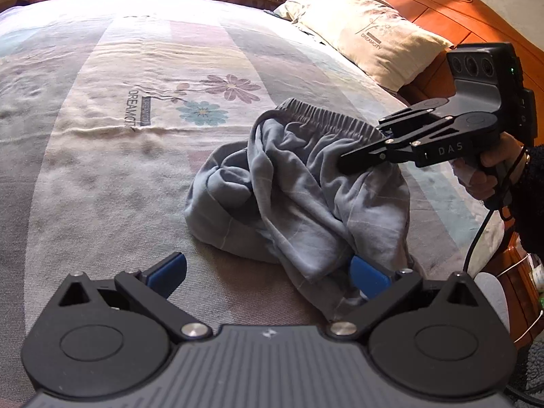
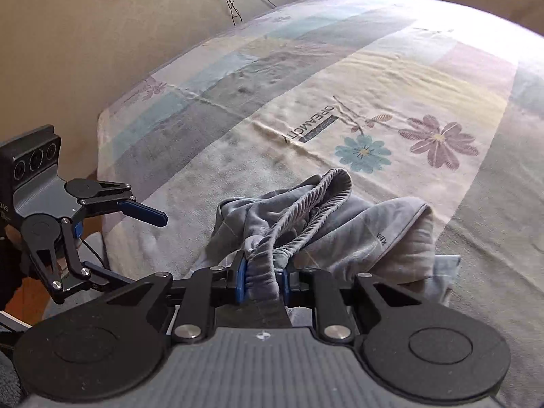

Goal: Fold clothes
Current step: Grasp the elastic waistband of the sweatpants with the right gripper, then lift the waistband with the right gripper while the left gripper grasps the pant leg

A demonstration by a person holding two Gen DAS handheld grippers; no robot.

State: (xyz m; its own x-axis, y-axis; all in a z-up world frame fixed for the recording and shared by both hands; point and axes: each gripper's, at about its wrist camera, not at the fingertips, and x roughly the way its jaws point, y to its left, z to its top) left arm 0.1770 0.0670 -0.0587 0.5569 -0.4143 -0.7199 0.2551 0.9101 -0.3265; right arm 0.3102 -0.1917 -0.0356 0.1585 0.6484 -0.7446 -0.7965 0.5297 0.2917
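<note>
From the left wrist, a crumpled pair of grey-blue shorts [image 1: 299, 183] is seen heaped on a floral bedspread [image 1: 102, 129], at centre frame. The left gripper [image 1: 268, 273] is spread wide at 6 o'clock, one blue pad [image 1: 369, 277] tucked beside the lower hem. At 3 o'clock, the right gripper [image 1: 353, 165] is held by a hand [image 1: 489, 170], its tip on the cloth. A pillow [image 1: 367, 23] is seen at 1 o'clock.

From the right wrist, the shorts' elastic waistband [image 2: 306, 214] is pinched between the right gripper's [image 2: 263, 277] narrowed fingers. The left gripper [image 2: 136, 241] is shown splayed at 9 o'clock.
</note>
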